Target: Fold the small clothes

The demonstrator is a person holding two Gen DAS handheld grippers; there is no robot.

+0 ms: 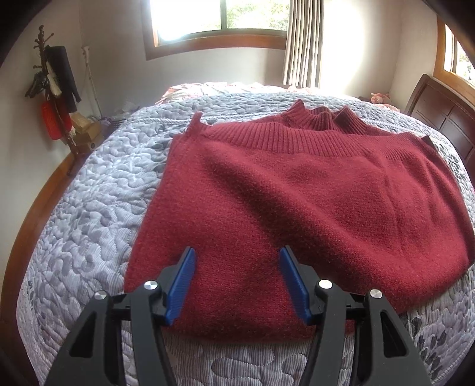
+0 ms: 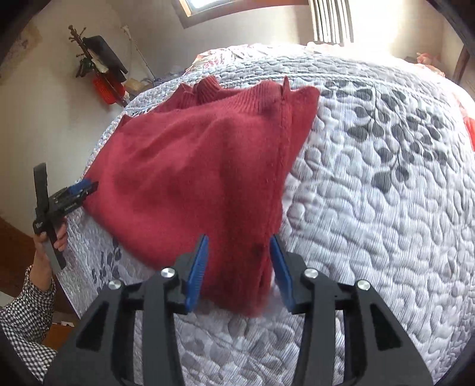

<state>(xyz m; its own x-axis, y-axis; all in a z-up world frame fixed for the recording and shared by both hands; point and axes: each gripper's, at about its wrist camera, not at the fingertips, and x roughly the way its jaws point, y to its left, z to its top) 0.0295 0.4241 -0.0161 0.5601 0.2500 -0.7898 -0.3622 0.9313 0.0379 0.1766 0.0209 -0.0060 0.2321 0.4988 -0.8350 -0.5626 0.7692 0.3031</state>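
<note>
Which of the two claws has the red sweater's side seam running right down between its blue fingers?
The right claw. The sweater's raised side seam runs down between its open fingers. The left claw sits over plain, smooth knit at the near edge, with no seam there.

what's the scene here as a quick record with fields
surface: bed quilt, grey leaf pattern
garment: red sweater, lying partly folded, collar at the far end
left gripper: open, fingers either side of the near edge of the sweater
right gripper: open, straddling the near corner of the sweater
background: coat rack, window
fold state: not finished
</note>
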